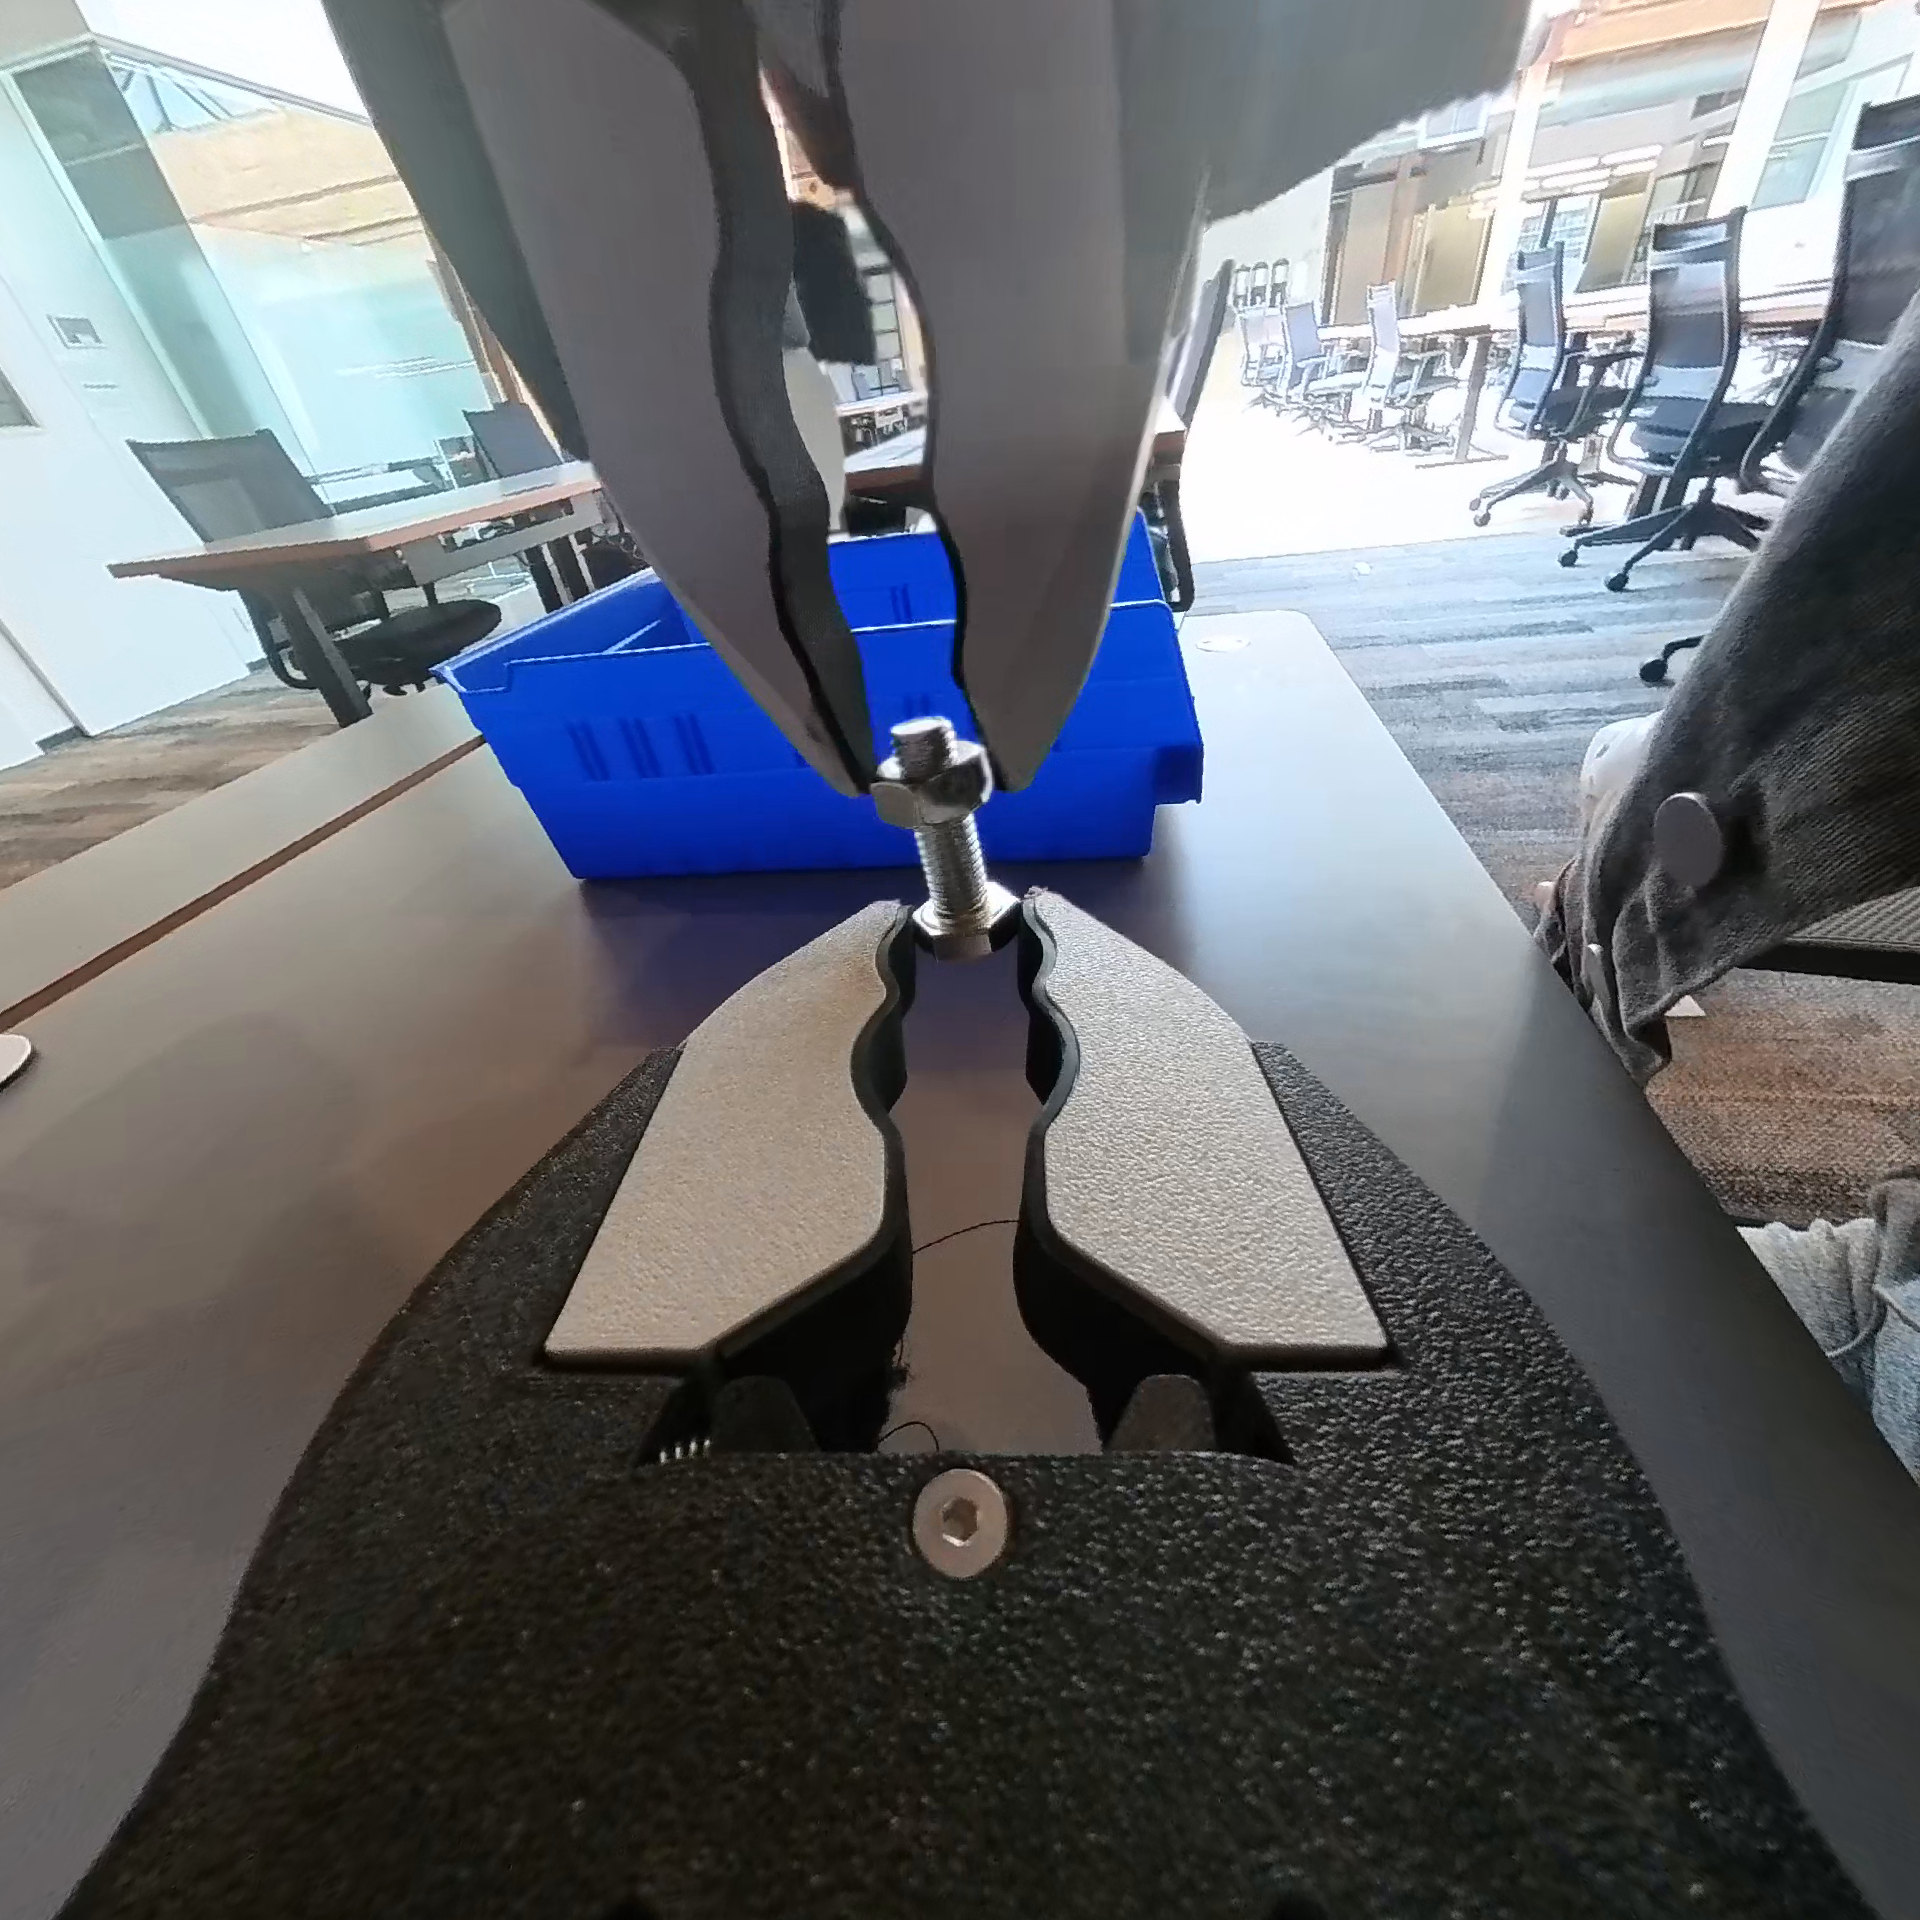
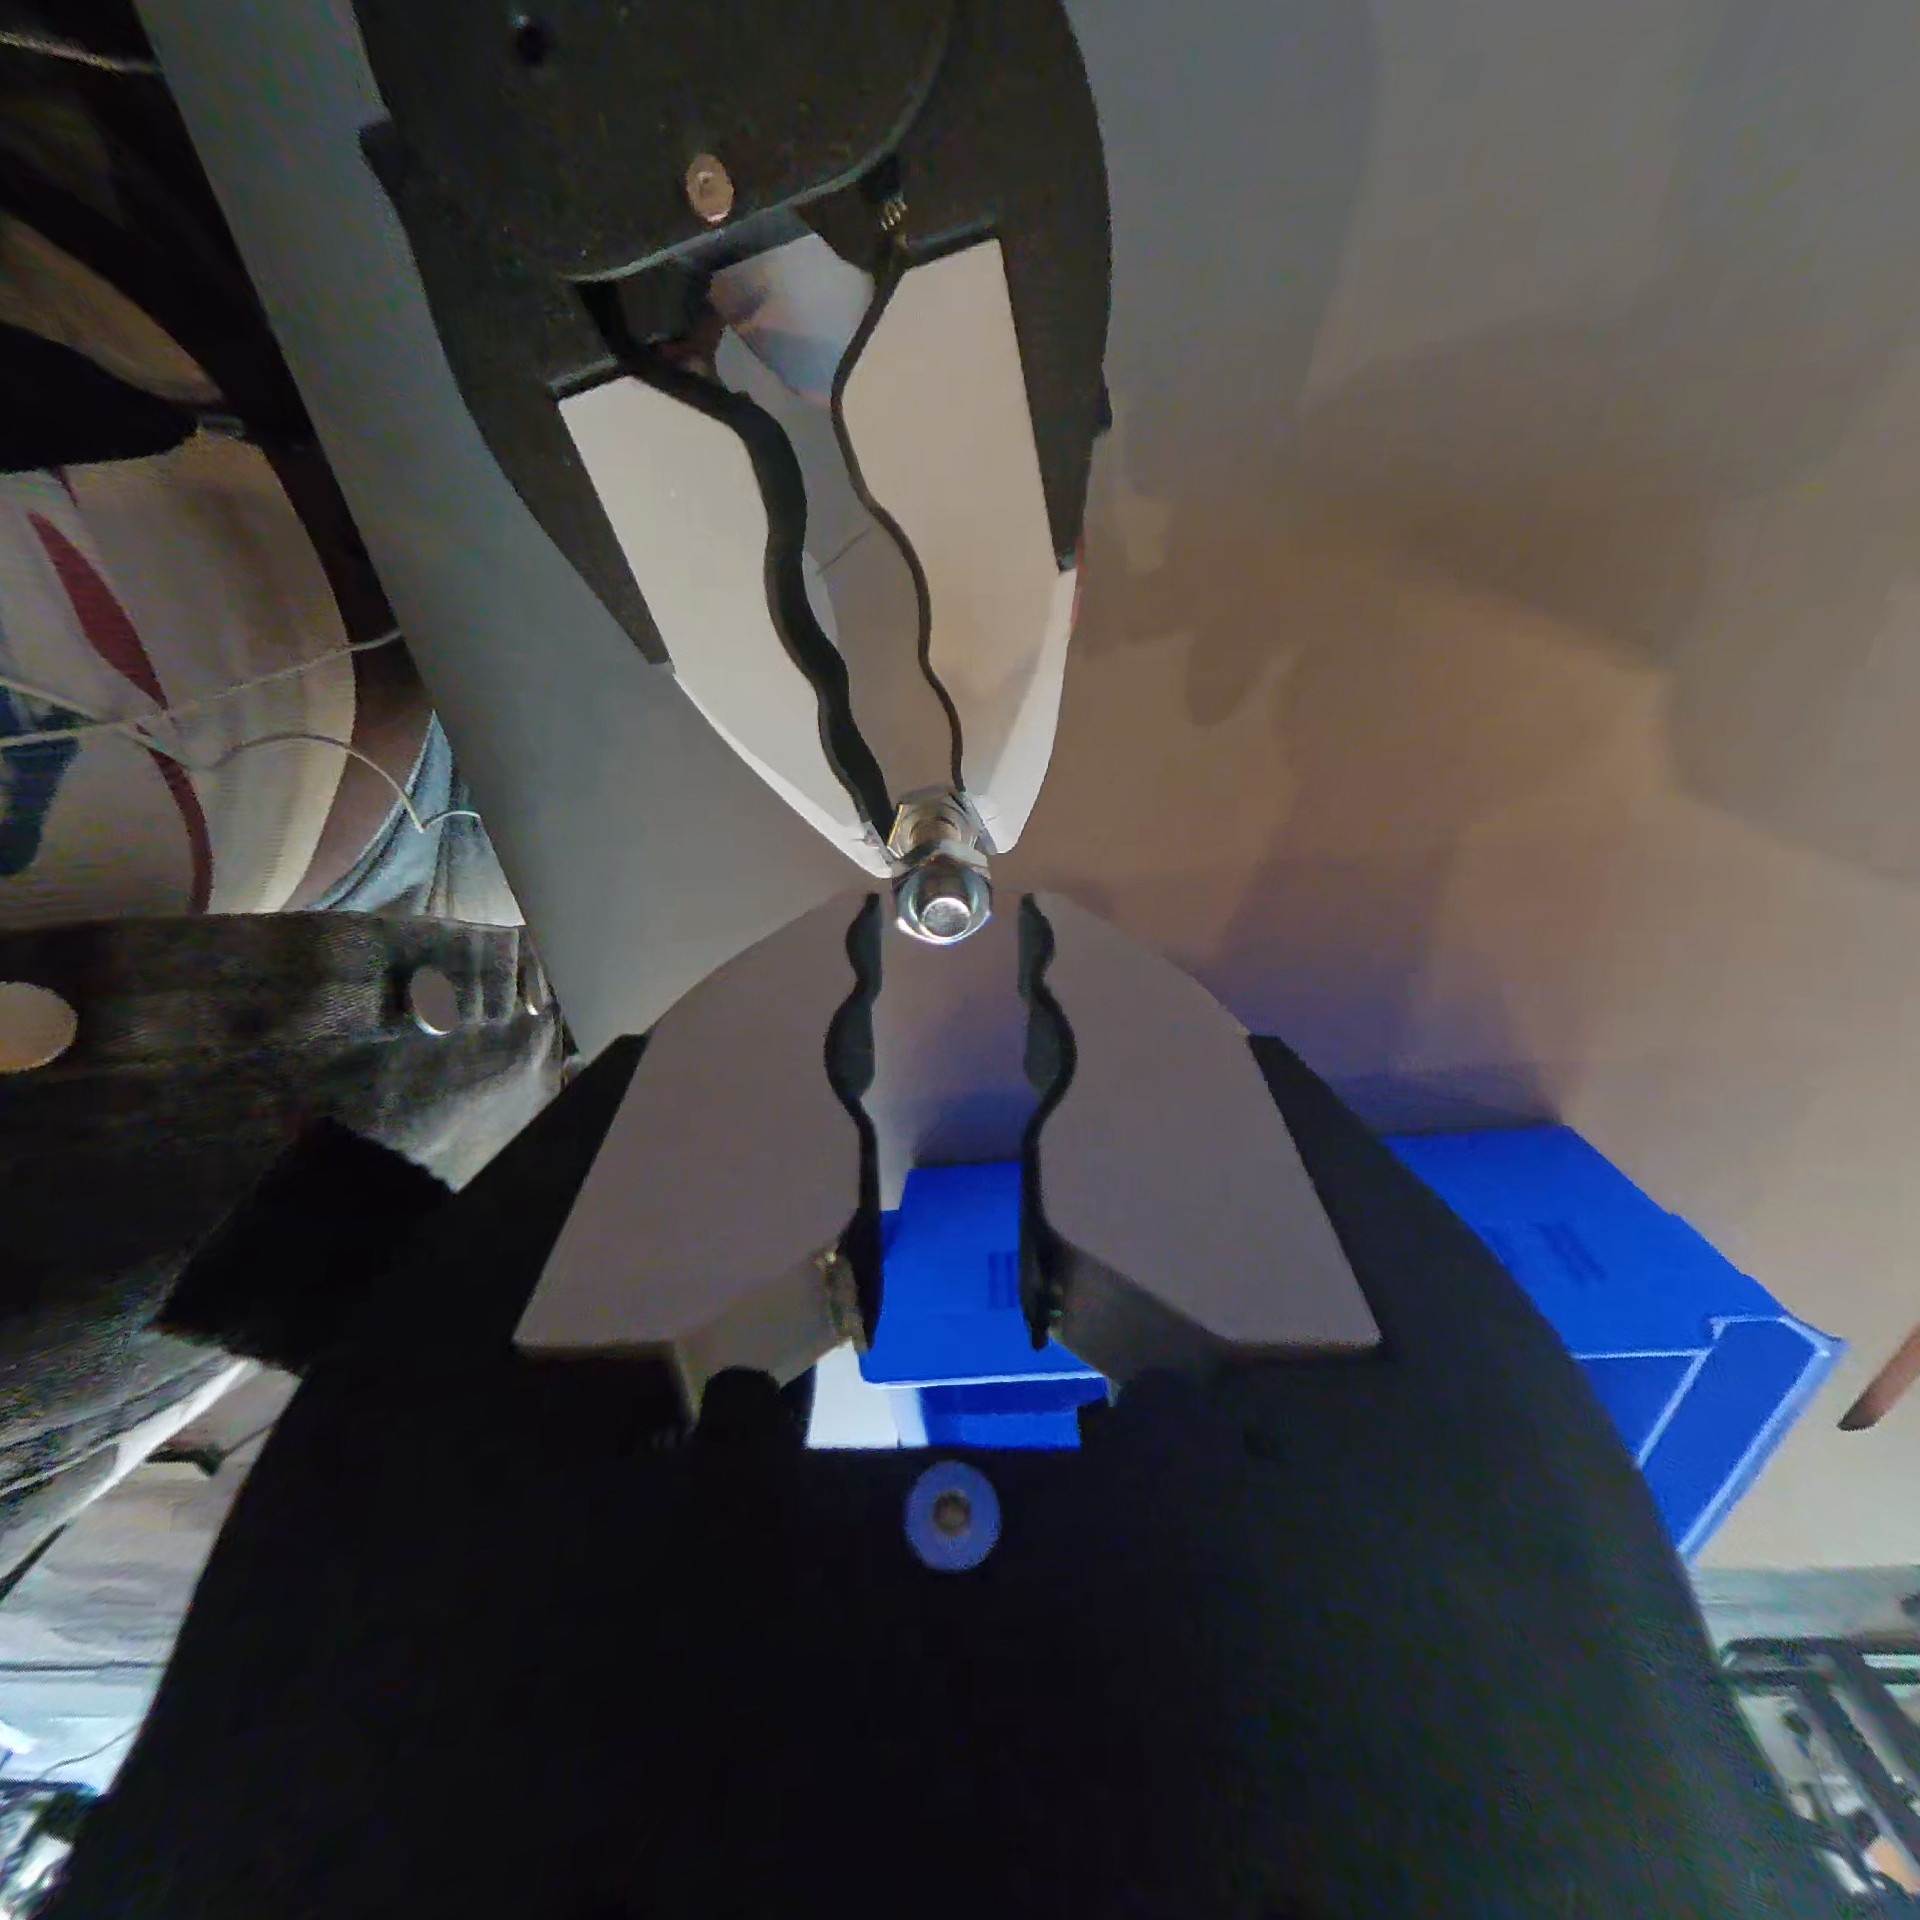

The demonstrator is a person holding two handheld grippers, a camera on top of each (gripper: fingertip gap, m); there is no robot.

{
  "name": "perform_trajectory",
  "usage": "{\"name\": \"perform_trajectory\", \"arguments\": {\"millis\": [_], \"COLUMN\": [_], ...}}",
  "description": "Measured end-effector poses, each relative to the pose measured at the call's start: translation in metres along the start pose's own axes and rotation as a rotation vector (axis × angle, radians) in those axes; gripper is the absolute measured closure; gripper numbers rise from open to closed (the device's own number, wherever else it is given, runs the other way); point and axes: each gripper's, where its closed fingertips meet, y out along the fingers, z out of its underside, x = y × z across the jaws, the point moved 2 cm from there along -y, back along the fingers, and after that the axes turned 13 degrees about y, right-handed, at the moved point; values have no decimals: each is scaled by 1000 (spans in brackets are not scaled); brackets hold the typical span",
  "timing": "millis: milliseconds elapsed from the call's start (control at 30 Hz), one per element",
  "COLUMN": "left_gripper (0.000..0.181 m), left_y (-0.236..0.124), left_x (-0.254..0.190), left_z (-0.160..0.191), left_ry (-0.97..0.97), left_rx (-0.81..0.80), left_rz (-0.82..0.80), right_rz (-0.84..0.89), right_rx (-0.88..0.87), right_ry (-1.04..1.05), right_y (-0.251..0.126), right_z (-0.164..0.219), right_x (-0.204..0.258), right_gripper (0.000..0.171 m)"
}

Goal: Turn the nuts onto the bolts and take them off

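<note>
The left gripper [image 1: 961, 920] has its fingers clamped on the bolt [image 1: 948, 868] head; the right gripper [image 1: 928, 774] pinches the nut [image 1: 928, 787] near the bolt's far end, above the worktop [image 1: 312, 987].

Blue bin [image 1: 831, 769] on dark table [image 1: 312, 987]; office chairs [image 1: 1683, 416] beyond.

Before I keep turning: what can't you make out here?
- Right gripper grip on the nut: both views, contact unclear at the fingertips.
- Bolt head sides: left wrist view, left gripper covers them.
- Blue bin contents: left wrist view, its wall hides them.
</note>
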Motion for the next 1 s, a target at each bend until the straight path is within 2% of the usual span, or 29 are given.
{"name": "perform_trajectory", "arguments": {"millis": [133,367,433,567,667,767,867,1000], "left_gripper": [163,163,163,163,163,163,163,163], "left_y": [0,-1,-3,-6,-4,-4,-6,-8], "left_x": [0,1,2,6,6,5,8,9], "left_z": [0,-2,-2,-3,-3,-3,-4,-5], "left_ry": [-3,-16,-30,-61,-58,-58,-81,-91], "left_rx": [-3,-12,-24,-47,-46,-44,-59,-74], "left_rz": [0,2,3,-5,-1,-6,-12,-12], "right_rz": [-32,-31,-23,-77,-131,-112,-9,95], "right_rx": [-16,-107,-123,-128,-95,-85,-118,-99], "right_ry": [-7,-28,-88,-305,-482,-600,-649,-642], "right_y": [-6,-33,-43,-61,-73,-90,-98,-87], "right_z": [1,12,16,22,34,37,28,18], "right_x": [-1,-8,-8,6,25,43,43,30], "right_gripper": [130,139,138,124,135,146,171,171]}}
